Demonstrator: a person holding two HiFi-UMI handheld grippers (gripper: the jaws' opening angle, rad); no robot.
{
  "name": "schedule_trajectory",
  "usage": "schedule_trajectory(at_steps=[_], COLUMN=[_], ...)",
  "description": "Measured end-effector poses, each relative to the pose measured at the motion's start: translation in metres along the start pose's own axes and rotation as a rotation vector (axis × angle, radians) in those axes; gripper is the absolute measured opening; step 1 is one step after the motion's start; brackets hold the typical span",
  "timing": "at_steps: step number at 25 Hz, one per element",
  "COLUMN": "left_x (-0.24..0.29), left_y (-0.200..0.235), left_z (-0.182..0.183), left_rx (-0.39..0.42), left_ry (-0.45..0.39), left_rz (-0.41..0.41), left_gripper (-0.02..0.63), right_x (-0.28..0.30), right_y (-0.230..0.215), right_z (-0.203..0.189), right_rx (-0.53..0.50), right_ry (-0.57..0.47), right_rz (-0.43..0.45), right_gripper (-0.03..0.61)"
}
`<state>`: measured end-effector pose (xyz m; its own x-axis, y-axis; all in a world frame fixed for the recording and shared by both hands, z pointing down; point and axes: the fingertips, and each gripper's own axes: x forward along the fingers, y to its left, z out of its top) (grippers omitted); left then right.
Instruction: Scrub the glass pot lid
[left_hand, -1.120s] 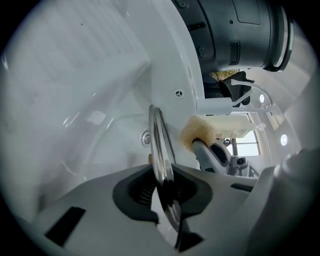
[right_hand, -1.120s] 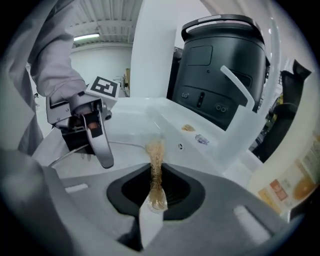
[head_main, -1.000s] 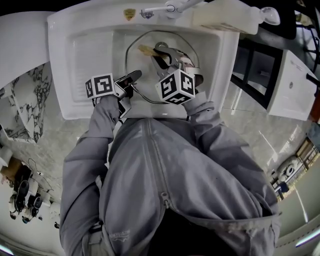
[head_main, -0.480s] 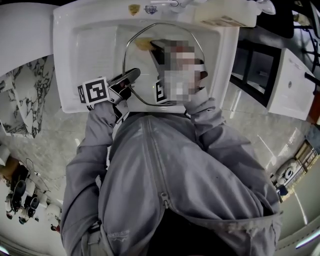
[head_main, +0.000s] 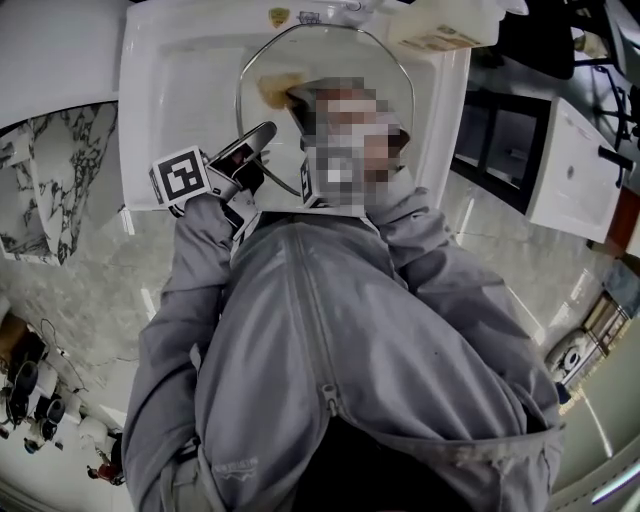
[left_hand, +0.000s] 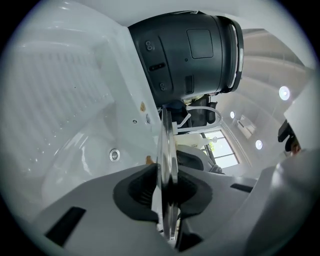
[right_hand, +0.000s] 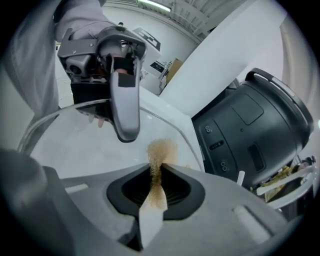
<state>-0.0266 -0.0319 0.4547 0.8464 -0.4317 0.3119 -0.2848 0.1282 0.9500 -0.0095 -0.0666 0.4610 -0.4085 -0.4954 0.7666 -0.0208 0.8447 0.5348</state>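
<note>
Both work above the white ceramic sink (head_main: 170, 90): left claw (left_hand: 167, 187) clamps the round glass pot lid (left_hand: 166, 150) by its rim, steadying it on edge so right claw (right_hand: 152, 185), pinching a tan scouring pad (right_hand: 159, 150), can rub its face.

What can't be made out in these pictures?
- Head view: a mosaic patch covers most of the right gripper and the middle of the glass pot lid.
- Left gripper view: the lid shows edge-on, hiding any dirt.
- Right gripper view: whether the scouring pad touches the glass.
</note>
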Motion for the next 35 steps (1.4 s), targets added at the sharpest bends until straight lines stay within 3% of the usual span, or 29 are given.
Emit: schedule_trajectory(at_steps=[9, 20, 27, 30, 35], left_x=[-0.021, -0.04, -0.042, -0.045, -0.053], left_y=[0.006, 0.008, 0.008, 0.01, 0.009], left_z=[0.007, 0.021, 0.02, 0.018, 0.017], left_rx=[-0.066, -0.061, -0.053, -0.075, -0.093], left_ry=[-0.112, -0.183, -0.185, -0.19, -0.216], left_rz=[-0.007, -0.024, -0.024, -0.04, -0.067], left_gripper=[0.052, 0.06, 0.061, 0.061, 0.061], right_x=[-0.028, -0.064, -0.093, -0.108, -0.126], right_y=[0.062, 0.105, 0.109, 0.092, 0.044], right_z=[0.014, 0.037, 0.043, 0.048, 0.046], right_rx=[0.0, 0.062, 0.212, 0.282, 0.365], right_ry=[-0.004, -0.043, -0.111, -0.162, -0.212], right_rz=[0.292, 0.594, 0.772, 0.785, 0.65], right_gripper=[0.046, 0.046, 0.046, 0.046, 0.046])
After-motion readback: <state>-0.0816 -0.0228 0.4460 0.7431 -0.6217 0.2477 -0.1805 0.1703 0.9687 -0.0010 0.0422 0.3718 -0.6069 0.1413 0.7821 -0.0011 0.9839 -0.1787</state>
